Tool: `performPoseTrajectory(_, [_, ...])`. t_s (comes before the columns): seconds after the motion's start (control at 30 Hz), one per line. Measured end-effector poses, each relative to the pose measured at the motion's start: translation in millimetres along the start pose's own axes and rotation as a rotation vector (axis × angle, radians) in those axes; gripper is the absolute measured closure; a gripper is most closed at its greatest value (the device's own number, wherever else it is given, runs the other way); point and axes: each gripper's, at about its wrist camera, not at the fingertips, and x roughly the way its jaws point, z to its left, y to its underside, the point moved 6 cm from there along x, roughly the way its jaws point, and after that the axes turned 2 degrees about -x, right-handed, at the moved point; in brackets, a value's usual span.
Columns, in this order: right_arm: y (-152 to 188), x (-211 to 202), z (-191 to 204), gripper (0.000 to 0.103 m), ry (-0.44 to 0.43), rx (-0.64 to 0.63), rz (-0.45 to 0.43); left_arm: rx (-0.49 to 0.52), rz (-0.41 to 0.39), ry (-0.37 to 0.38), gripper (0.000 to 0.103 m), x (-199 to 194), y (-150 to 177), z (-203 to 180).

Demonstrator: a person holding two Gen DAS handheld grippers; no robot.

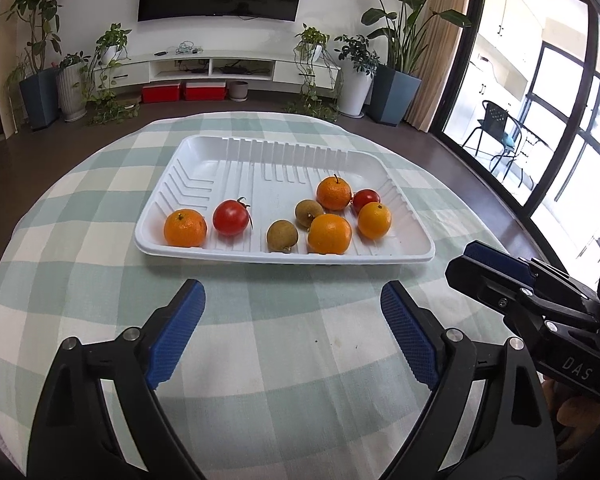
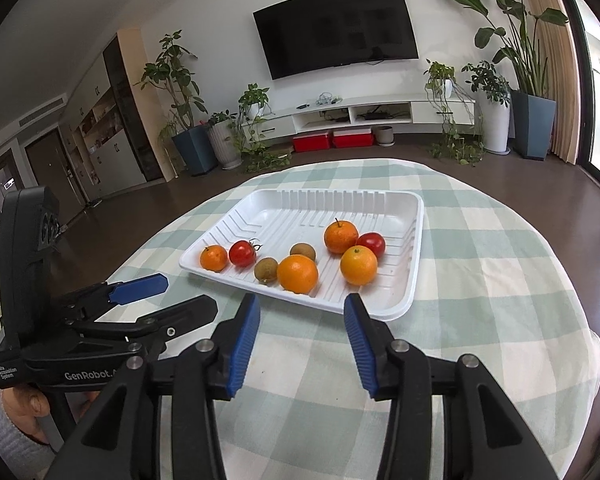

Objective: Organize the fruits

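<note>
A white ribbed tray (image 1: pixel 188 148) (image 2: pixel 418 240) lies on the checked tablecloth. It holds several oranges (image 1: pixel 329 234) (image 2: pixel 297 274), two red tomatoes (image 1: pixel 231 217) (image 2: pixel 242 253) and two brown kiwi-like fruits (image 1: pixel 282 236) (image 2: pixel 266 269). One orange (image 1: pixel 185 228) and one tomato sit at the tray's left end, and the others cluster to the right. My left gripper (image 1: pixel 293 290) (image 2: pixel 188 294) hovers in front of the tray's near rim, wide open and empty. My right gripper (image 2: pixel 303 300) (image 1: pixel 466 260) is beside it near the tray's right corner, partly open with nothing between its blue pads.
The round table (image 1: pixel 80 208) carries a green-and-white checked cloth and drops off on every side. Beyond it are a TV wall unit (image 1: pixel 220 66), potted plants (image 1: pixel 40 96), red boxes (image 1: pixel 184 91) and a glass door (image 1: pixel 540 100) on the right. A hand (image 2: pixel 24 404) holds the left gripper.
</note>
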Motion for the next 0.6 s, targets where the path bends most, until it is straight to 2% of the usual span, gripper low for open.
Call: performPoseTrajectory(0.6, [21, -14, 10, 0.051, -0.021, 0.018, -0.003, 0.029, -0.001, -0.059, 0.006, -20, 26, -8])
